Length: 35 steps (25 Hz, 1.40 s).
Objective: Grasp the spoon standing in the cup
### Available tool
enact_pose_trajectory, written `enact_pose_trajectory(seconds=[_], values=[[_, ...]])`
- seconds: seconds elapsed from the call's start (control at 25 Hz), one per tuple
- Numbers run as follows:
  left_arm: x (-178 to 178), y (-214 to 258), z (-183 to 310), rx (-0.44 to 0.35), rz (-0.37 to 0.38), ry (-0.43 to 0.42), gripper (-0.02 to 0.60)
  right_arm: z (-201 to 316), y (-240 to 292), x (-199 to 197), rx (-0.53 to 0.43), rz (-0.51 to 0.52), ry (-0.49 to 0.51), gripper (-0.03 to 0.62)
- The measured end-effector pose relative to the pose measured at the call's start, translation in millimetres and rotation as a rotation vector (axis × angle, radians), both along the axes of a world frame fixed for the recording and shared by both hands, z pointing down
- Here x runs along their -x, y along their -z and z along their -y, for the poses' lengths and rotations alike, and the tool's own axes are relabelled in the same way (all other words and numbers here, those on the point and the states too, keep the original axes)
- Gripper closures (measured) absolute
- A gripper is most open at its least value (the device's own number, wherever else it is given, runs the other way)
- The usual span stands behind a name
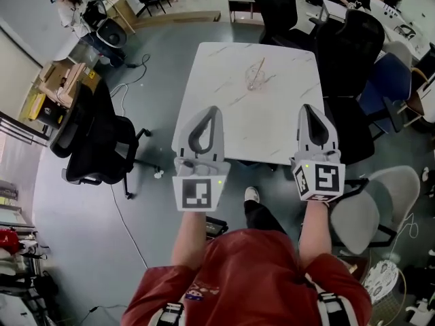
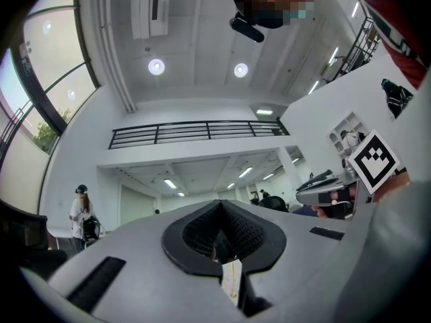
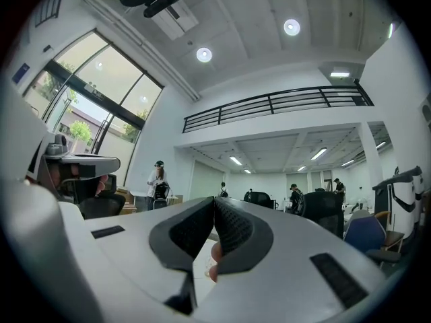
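The spoon [image 1: 257, 72] stood in the clear cup [image 1: 255, 81] near the far edge of the tabletop [image 1: 224, 124] — its handle leaning out, free to pinch. The left claw [image 1: 212, 110] and the right claw [image 1: 310, 107] hovered over the near edge — both closed, empty, the reach not yet made.

A white marbled table [image 1: 272, 131] stands on a grey floor [image 1: 88, 216], a black office chair [image 1: 92, 138] left of it, grey [image 1: 370, 212] and blue [image 1: 387, 83] chairs right.
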<state>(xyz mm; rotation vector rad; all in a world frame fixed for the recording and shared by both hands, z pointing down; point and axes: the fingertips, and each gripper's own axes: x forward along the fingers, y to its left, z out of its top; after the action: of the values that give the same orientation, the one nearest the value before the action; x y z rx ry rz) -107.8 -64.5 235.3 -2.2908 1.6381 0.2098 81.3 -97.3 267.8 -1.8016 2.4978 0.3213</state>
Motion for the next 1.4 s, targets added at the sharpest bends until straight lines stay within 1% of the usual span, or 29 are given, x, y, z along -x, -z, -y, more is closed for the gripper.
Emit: enact_pose_trajectory(seconds=[0.08, 0.28, 0.4, 0.48, 0.56, 0.8, 1.04, 1.2, 1.32, 1.4], values=[[-1, 0, 26, 0.003, -0.008, 0.009, 0.572, 29, -2, 0, 0.008, 0.005, 0.014, 0.58], [-7, -3, 83, 0.026, 0.004, 0.028, 0.572, 88, -9, -4, 0.031, 0.016, 0.034, 0.58], [-16, 1, 111, 0.014, 0.007, 0.029, 0.572, 118, -10, -11, 0.035, 0.027, 0.04, 0.58], [-22, 3, 127, 0.008, 0.034, 0.031, 0.572, 135, -9, -15, 0.031, 0.036, 0.045, 0.58], [-28, 2, 141, 0.022, 0.056, 0.035, 0.572, 150, -8, -19, 0.029, 0.053, 0.048, 0.58], [-38, 10, 174, 0.018, 0.071, 0.046, 0.572, 184, -3, -26, 0.015, 0.084, 0.063, 0.58], [-42, 14, 200, 0.004, 0.051, 0.052, 0.572, 209, -1, -34, 0.008, 0.09, 0.064, 0.58], [-44, 12, 215, 0.01, 0.049, 0.055, 0.572, 224, -7, -31, 0.025, 0.085, 0.074, 0.58], [-43, 5, 226, 0.034, 0.053, 0.049, 0.572, 236, -11, -29, 0.036, 0.095, 0.075, 0.58], [-39, 1, 234, 0.044, 0.043, 0.049, 0.572, 244, -14, -24, 0.042, 0.098, 0.077, 0.58]])
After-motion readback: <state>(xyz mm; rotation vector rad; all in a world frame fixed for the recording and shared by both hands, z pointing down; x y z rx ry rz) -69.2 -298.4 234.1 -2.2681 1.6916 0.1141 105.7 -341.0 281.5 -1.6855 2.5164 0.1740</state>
